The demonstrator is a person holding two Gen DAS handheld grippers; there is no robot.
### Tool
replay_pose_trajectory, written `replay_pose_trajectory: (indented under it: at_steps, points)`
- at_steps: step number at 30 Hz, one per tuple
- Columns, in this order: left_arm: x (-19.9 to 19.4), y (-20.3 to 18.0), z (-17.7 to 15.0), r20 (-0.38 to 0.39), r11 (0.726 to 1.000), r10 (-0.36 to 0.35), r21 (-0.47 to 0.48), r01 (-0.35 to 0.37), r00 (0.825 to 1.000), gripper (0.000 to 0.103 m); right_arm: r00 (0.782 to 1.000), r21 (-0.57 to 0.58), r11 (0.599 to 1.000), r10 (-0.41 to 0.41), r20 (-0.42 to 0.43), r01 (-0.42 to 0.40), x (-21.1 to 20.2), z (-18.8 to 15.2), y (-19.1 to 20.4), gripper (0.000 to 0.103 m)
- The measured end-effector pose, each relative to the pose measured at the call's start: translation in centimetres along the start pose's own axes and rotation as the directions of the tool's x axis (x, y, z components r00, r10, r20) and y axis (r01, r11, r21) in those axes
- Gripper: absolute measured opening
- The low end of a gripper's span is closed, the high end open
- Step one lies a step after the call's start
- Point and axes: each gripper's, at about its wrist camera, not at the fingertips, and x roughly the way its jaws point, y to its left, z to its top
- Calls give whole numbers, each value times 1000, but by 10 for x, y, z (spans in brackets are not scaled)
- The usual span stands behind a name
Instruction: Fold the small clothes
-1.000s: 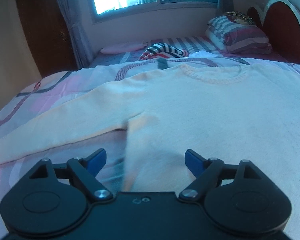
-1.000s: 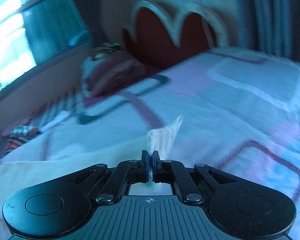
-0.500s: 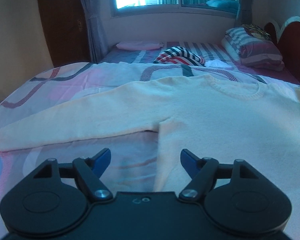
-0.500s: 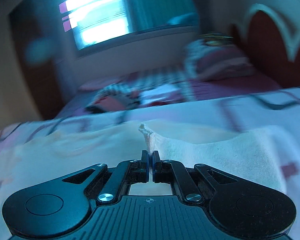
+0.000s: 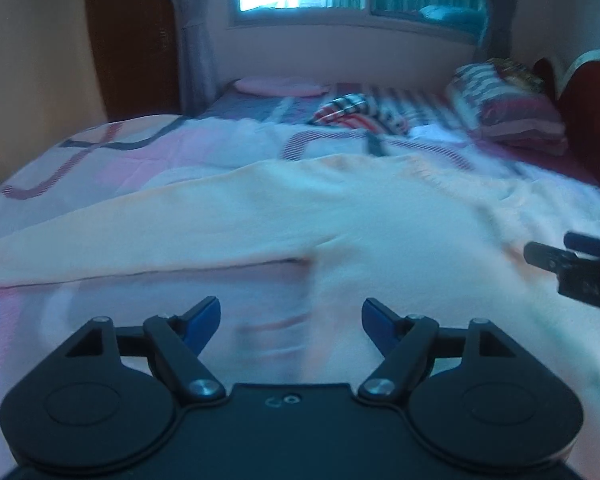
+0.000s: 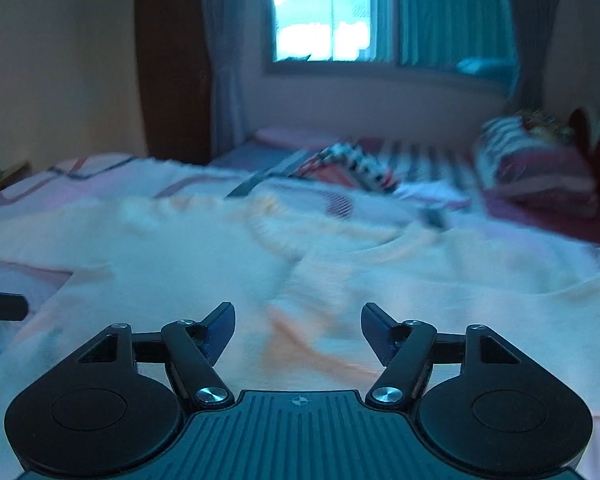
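Sweater (image 6: 204, 264) lies spread on the bed (image 5: 100, 152) beneath both grippers: right gripper (image 6: 298, 326) just opened, empty; left gripper (image 5: 291, 318) wide, empty.

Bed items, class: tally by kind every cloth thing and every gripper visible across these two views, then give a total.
Cream sweater: 1
Striped garment: 1
Striped pillow: 1
Pink pillow: 1
Patterned bedspread: 1
Grippers: 2, left gripper, right gripper, both open
Total: 7

Cream sweater (image 5: 340, 216), perhaps pink-patterned bedspread (image 5: 100, 160)
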Motion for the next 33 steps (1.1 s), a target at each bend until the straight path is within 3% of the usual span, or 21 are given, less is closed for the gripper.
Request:
replay_pose_trajectory:
  at_steps: [1,2,3,4,8,11,14,16,17,23,28,33]
  points:
    - [2,-9,5,4,1000,-30,-3,30,1000,71,1000,41,999,-8,24,7,-8,-2,-11,52]
    - [5,-20,9,9,998,-67,-3,68,998,68,999,93,996,-16,33,13,-19,-3,-22,30]
    - [8,-33,15,15,994,-112,-1,112,994,56,999,143,989,-41,22,38,-26,-3,-36,18]
    - [12,-47,19,15,987,-162,0,162,987,46,997,188,980,-72,17,67,-32,-5,-50,17]
    - [40,-94,34,-38,941,-335,-58,332,942,47,983,322,931,-181,6,169,-62,-11,-109,17]
    - [60,-119,37,-76,927,-372,-70,368,925,45,971,373,900,-239,-13,227,-81,-17,-147,17]
    - [81,-135,38,-116,923,-384,-77,377,916,28,959,414,870,-282,-31,269,-100,-27,-178,17]
    - [90,-144,36,-122,927,-375,-62,370,919,6,953,442,850,-300,-44,287,-113,-34,-193,17]
    - [92,-147,36,-120,929,-371,-51,368,921,3,951,454,841,-304,-50,293,-117,-36,-199,17]
    - [69,-141,49,2,945,-326,11,326,945,2,951,486,823,-301,-65,293,-127,-41,-213,17]
    - [56,-92,61,83,973,-231,1,232,969,2,959,472,839,-279,-50,269,-117,-32,-203,17]
    - [57,-42,60,81,987,-150,-47,154,985,2,969,449,862,-245,-36,235,-104,-24,-188,17]
